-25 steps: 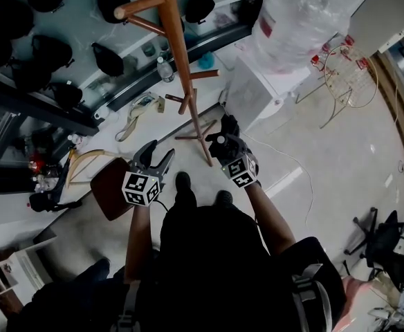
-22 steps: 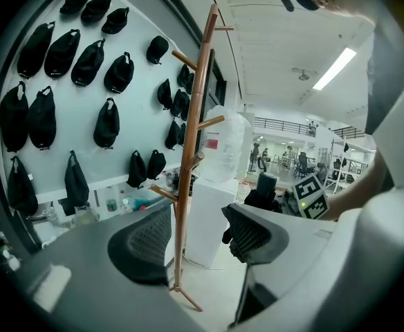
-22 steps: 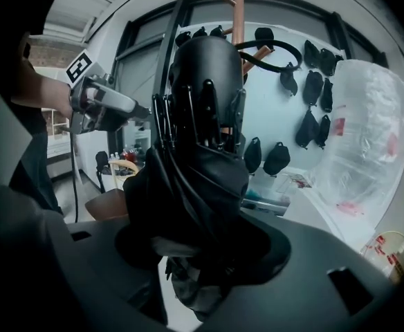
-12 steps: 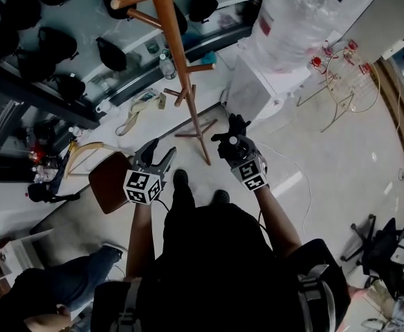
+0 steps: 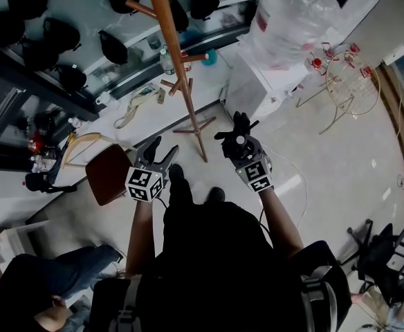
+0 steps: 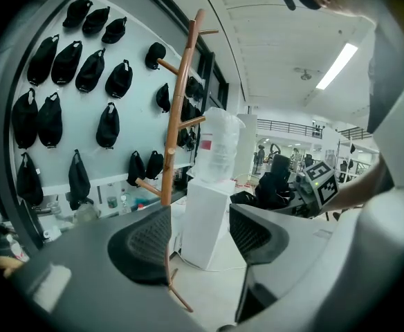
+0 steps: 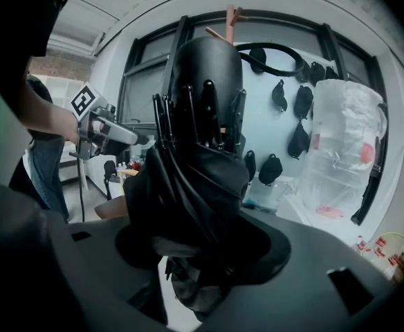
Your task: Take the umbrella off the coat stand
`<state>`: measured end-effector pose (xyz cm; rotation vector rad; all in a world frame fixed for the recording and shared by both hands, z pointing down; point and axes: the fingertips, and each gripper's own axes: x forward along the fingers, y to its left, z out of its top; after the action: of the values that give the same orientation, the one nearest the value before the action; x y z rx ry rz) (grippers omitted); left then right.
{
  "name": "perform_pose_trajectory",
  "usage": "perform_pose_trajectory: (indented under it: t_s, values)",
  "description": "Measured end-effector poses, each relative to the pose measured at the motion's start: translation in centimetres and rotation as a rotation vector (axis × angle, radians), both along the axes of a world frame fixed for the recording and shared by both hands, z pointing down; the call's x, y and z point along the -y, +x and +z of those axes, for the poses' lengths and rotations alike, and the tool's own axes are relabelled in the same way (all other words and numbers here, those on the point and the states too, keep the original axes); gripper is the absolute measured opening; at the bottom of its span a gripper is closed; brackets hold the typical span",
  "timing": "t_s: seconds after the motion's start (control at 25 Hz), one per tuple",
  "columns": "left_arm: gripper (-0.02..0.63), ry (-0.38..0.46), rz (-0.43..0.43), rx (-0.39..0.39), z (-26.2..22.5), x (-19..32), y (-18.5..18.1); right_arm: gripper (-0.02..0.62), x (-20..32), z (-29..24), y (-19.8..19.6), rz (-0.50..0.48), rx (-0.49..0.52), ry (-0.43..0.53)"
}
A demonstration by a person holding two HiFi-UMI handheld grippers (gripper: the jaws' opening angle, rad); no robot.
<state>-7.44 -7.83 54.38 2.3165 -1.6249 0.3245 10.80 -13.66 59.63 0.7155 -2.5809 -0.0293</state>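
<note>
The wooden coat stand (image 5: 176,61) rises from the floor ahead of me; in the left gripper view its pole (image 6: 176,116) stands just beyond the jaws. A black folded umbrella (image 7: 198,144) stands upright between the pads of my right gripper (image 7: 202,244), which is shut on it. In the head view that gripper (image 5: 238,133) holds the umbrella (image 5: 240,123) to the right of the stand's base, apart from it. My left gripper (image 5: 158,151) is open with nothing between its pads (image 6: 143,244), left of the stand's foot.
A brown stool (image 5: 108,173) sits left of my left gripper. A white box topped by a big plastic bag (image 5: 278,26) stands behind the stand. Black caps (image 5: 57,40) hang on the wall. Another person (image 5: 29,296) crouches at the lower left. A wire basket (image 5: 351,75) is at the right.
My right gripper has carried the umbrella up and to the right, further from the stand. The left gripper has shifted a little. The other person at the lower left has come further into view.
</note>
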Motion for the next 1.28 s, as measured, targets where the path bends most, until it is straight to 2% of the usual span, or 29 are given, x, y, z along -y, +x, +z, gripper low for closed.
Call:
perform_pose_trajectory:
  t_s: [0.6, 1.28]
  values:
    - [0.262, -0.001, 0.012, 0.017, -0.2, -0.9, 3.3, 0.245, -1.2, -0.6, 3.0, 0.002, 0.021, 0.008]
    - [0.262, 0.004, -0.011, 0.009, -0.3, -1.0, 3.6, 0.245, -0.7, -0.6, 3.8, 0.014, 0.008, 0.018]
